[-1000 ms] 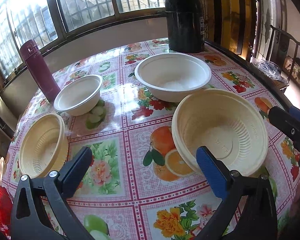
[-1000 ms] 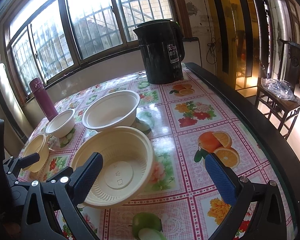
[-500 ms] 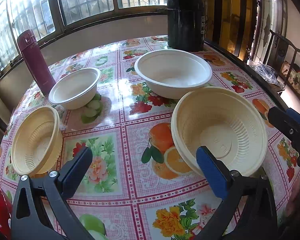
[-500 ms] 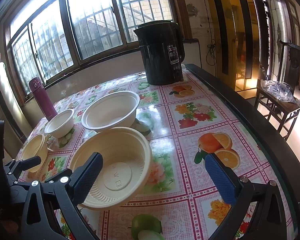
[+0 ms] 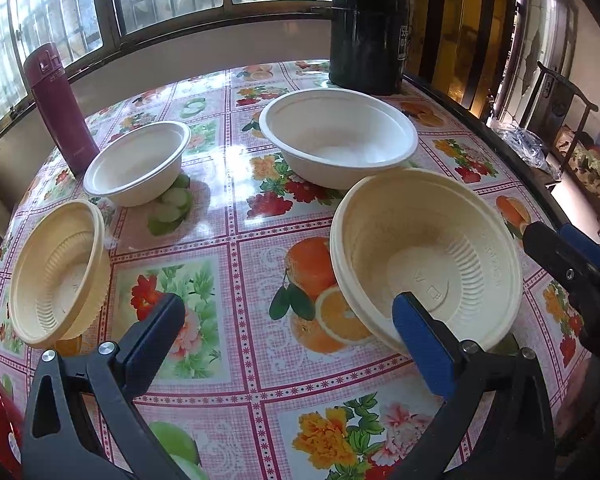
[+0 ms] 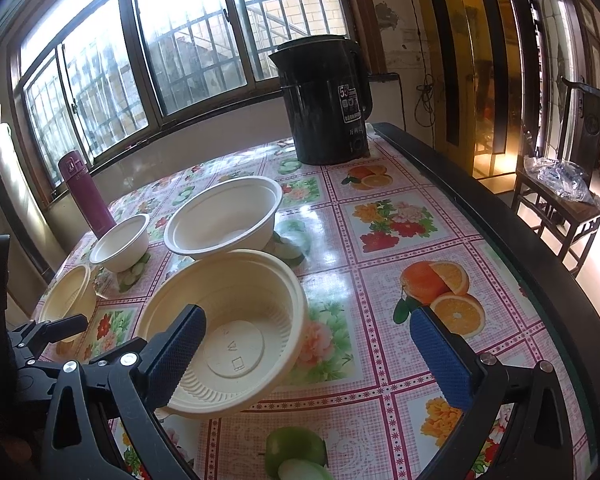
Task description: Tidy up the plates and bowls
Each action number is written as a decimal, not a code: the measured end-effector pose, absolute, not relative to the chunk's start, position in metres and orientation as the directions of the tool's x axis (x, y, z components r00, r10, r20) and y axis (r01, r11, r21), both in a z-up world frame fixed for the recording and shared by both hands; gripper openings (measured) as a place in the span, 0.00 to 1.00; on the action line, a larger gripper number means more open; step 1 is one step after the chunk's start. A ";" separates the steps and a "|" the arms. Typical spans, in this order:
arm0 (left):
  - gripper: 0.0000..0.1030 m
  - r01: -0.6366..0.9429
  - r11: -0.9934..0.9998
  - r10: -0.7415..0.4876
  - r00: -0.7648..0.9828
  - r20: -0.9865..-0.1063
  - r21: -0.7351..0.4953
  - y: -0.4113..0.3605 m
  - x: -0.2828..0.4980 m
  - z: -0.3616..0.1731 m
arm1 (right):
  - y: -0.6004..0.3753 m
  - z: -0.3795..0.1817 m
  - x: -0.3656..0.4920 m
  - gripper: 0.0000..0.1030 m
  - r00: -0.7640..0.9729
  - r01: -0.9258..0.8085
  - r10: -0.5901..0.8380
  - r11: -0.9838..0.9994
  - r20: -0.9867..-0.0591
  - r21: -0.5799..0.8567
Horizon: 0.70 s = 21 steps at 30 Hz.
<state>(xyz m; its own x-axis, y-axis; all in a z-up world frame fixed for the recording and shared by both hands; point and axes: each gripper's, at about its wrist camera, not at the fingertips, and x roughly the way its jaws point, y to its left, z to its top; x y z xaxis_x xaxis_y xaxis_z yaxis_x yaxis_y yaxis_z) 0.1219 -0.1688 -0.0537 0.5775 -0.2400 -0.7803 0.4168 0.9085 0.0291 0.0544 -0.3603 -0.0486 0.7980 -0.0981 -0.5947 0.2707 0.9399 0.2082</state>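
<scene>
The large cream bowl [image 6: 224, 328] sits near, just ahead and left of the wide-open, empty right gripper [image 6: 308, 356], and right of the equally wide, empty left gripper [image 5: 288, 344], making the right hand nearer.

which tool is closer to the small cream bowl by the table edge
Left. The left tool hangs open just right of the small cream bowl; the right tool is open farther right, by the large cream bowl.
</scene>
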 end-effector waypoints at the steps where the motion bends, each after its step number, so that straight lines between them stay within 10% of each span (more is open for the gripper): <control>1: 1.00 0.414 0.910 -0.233 0.572 -0.786 0.032 -0.170 0.124 -0.054 | -0.360 -0.049 0.055 1.00 0.797 0.268 -0.091 0.939 -0.597 0.214; 21: 1.00 0.434 0.900 -0.229 0.518 -0.824 0.023 -0.191 0.133 -0.066 | -0.368 -0.064 0.065 0.99 0.767 0.292 -0.060 0.919 -0.639 0.265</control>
